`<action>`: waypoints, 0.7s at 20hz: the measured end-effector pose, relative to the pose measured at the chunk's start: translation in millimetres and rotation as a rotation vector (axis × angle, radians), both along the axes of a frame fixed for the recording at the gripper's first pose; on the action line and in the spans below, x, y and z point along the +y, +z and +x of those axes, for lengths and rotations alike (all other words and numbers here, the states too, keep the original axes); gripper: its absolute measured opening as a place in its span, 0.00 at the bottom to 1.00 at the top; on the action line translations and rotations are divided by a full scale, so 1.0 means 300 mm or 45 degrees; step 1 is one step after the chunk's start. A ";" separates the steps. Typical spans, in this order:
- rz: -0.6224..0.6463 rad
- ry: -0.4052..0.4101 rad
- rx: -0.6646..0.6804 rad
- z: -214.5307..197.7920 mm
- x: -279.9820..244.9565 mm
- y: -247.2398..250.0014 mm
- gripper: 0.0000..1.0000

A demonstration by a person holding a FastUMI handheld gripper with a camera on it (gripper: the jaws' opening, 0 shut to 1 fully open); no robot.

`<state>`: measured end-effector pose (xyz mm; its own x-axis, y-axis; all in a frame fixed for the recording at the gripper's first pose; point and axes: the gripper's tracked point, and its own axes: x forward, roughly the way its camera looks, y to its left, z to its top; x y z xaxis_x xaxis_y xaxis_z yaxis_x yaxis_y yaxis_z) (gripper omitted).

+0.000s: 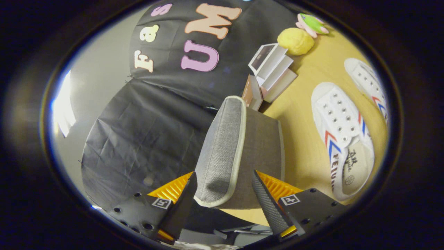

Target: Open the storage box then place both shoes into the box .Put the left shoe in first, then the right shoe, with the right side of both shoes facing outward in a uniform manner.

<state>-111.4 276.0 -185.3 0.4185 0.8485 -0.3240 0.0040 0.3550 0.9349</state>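
The storage box's grey fabric lid (pixel 225 139), edged with pale piping, stands tilted up on edge between my fingers. My gripper (pixel 224 173) is shut on the lid's near rim, one finger on the woven outer face and the other on the darker inner face (pixel 263 146). Two white canvas shoes with red and blue stripes lie on the wooden table (pixel 305 156) to the right of the lid. The nearer shoe (pixel 341 139) lies beside the lid, and the farther shoe (pixel 367 81) lies beyond it. The lid hides the box body.
A stack of books (pixel 272 69) sits just beyond the lid. Behind the books rest a yellow plush ball (pixel 295 41) and a green and pink toy (pixel 312 23). Black booth cloth (pixel 145 132) hangs to the left.
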 end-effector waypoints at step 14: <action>0.093 0.063 0.114 -0.011 0.031 0.070 0.06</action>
